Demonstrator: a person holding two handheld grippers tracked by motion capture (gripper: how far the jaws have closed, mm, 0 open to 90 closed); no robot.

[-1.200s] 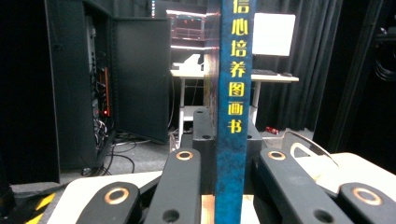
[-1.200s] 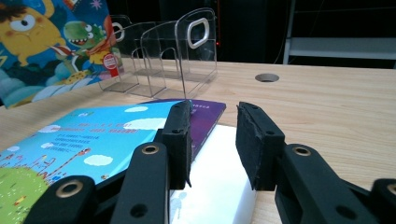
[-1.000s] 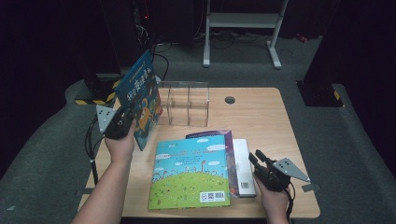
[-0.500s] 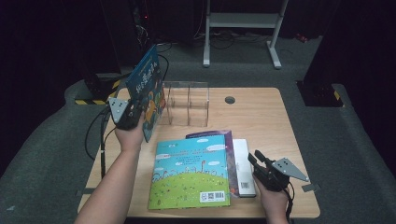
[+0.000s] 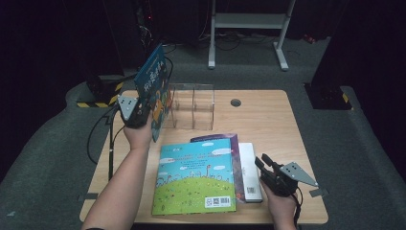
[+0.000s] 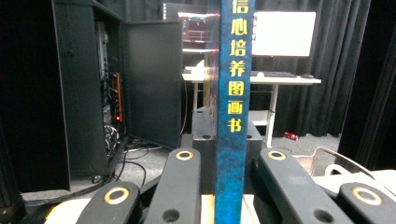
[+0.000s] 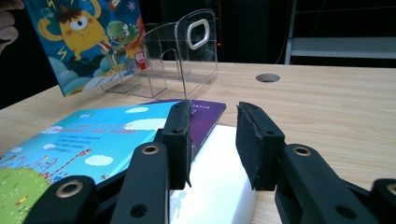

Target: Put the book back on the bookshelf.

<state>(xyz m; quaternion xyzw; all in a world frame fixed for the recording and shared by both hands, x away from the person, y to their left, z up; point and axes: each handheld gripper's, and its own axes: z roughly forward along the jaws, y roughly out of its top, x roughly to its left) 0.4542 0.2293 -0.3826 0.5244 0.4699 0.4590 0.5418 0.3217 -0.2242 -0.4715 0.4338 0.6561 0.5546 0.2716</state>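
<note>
The left gripper (image 5: 146, 111) pinches the blue book (image 5: 154, 86) by its lower edge, upright, in the air just left of the clear rack (image 5: 194, 108). The right gripper (image 5: 265, 164) rests low beside the book stack (image 5: 201, 177) on the table (image 5: 268, 115), its jaws apart around nothing, seemingly just over the white book (image 7: 219, 186).

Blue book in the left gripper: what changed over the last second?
The left gripper, shut on the blue book, has carried it to the right in the high view, up to the left end of the clear rack. The book remains upright and clamped. The right gripper stayed put, jaws open by the white book; the green book and purple book did not move.
</note>
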